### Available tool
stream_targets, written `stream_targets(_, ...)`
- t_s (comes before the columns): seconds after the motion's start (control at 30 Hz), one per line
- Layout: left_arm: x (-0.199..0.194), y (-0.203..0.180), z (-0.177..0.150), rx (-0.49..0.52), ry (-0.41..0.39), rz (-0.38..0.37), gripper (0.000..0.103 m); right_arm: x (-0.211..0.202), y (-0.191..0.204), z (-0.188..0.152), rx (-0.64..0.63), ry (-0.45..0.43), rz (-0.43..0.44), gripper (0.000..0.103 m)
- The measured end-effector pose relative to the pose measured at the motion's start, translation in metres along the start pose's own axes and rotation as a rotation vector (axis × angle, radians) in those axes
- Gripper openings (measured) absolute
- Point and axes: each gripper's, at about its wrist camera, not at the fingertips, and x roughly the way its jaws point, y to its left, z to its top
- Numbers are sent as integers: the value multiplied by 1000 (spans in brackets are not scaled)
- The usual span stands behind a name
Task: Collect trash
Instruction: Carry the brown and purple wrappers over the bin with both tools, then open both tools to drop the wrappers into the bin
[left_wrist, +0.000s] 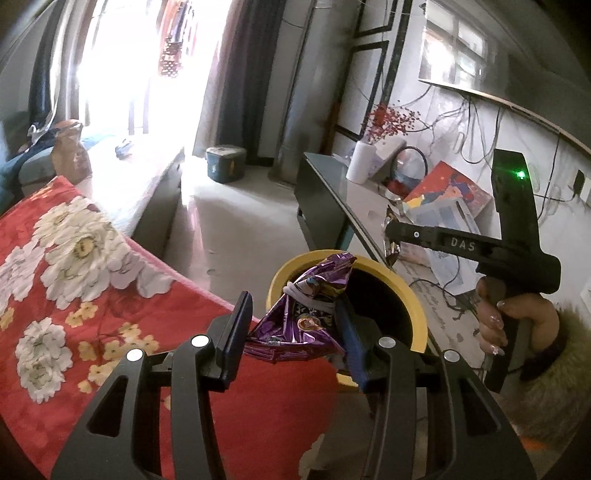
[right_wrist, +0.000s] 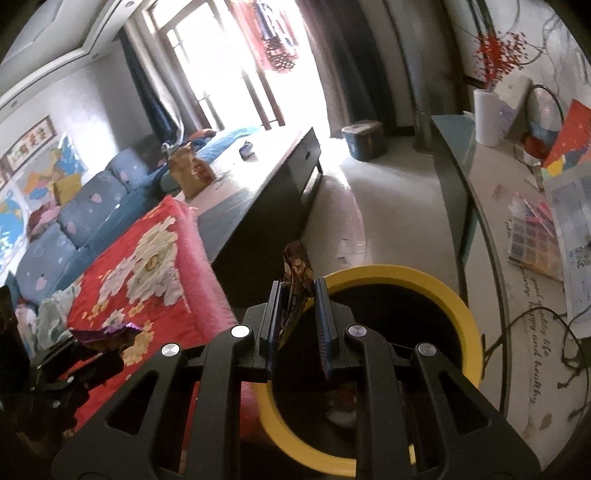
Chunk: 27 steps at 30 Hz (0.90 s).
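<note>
A yellow-rimmed bin (left_wrist: 417, 306) with a dark inside stands between the red bed and the long table; it also shows in the right wrist view (right_wrist: 461, 306). My left gripper (left_wrist: 291, 325) is closed on a crumpled purple foil wrapper (left_wrist: 306, 317) at the bin's left rim. My right gripper (right_wrist: 297, 306) pinches a brown-gold wrapper (right_wrist: 297, 273) by the bin's left rim. The right gripper also shows in the left wrist view (left_wrist: 391, 240), beyond the bin. The purple wrapper shows at lower left in the right wrist view (right_wrist: 107, 334).
A red floral blanket (left_wrist: 92, 295) covers the bed at left. A long table (right_wrist: 517, 240) at right carries papers, cables, a white vase (right_wrist: 487, 118) and a basket. A low dark platform (right_wrist: 266, 192) and a round stool (right_wrist: 364, 140) lie beyond.
</note>
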Motion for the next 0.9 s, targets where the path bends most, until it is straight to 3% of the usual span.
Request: stream_targets(0.9, 53, -55, -11, 75, 80, -82, 44, 0, -77, -5, 157, 0, -103, 13)
